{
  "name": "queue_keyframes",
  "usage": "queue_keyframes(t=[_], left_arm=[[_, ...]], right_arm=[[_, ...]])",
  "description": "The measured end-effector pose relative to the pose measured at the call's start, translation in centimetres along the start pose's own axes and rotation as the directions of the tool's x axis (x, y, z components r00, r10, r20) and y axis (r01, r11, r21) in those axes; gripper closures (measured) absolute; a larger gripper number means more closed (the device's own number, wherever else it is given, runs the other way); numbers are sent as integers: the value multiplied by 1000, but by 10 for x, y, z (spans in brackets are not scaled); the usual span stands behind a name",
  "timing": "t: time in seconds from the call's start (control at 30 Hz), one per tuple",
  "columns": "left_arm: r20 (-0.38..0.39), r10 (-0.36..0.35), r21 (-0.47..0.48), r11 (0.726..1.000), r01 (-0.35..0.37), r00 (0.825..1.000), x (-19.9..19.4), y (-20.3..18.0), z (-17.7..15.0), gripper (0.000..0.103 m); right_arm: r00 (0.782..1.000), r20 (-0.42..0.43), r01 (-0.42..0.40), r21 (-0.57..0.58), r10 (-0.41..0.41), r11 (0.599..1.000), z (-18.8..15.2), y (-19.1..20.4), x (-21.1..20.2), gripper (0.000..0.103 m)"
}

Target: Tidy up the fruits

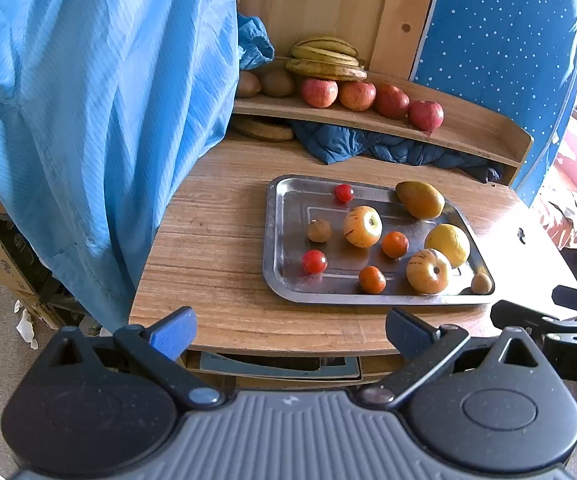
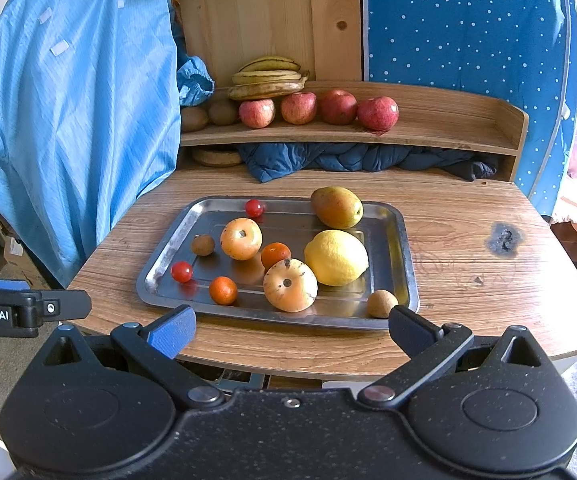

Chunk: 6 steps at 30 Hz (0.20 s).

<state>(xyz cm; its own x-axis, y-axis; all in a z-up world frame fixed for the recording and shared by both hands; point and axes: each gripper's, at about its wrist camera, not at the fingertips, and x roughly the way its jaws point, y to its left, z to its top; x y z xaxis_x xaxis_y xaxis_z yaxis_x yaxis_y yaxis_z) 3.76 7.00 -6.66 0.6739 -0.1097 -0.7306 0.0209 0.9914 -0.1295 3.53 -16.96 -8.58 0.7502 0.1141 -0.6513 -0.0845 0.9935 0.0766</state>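
Both tongs hang short of the table's (image 2: 448, 216) near edge, empty and spread wide: the left tongs (image 1: 290, 330) face the tray (image 1: 276, 236) from its left front corner, the right tongs (image 2: 291, 328) from straight ahead. Nothing is gripped, so this looks like the start of a pick, with the fruit on the tray waiting to be sorted. On the tray lie a mango (image 2: 336, 207) at the far right, a lemon (image 2: 335, 257) just before it, two striped yellow-orange fruits (image 2: 241, 238) (image 2: 290, 285), two small oranges (image 2: 275, 255) (image 2: 223, 290), two cherry tomatoes (image 2: 254, 207) (image 2: 181, 271) and two small brown fruits (image 2: 203, 245) (image 2: 381, 303). On the shelf (image 2: 448, 120) behind, apples (image 2: 338, 107) stand in a row with bananas (image 2: 266, 76) and kiwis (image 2: 208, 115) at the left end, which suggests fruit is being grouped there by kind; the right stretch of the shelf is bare. The likely next move is for one pair of tongs to reach over the tray's near rim and close on a single fruit. The brown fruit at the near right corner sits closest to the right tongs. The lemon and the nearer striped fruit touch or nearly touch, so a clean grip there needs care. Round fruit may roll on the smooth metal.
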Motion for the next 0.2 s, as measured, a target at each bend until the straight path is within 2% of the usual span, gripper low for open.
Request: queue_keyframes(t=[0.2], left_arm=[[0,-1,-3,1000,1,1000,1,0,1,1]], right_arm=[[1000,0,0,0,0,1000,0,0,0,1]])
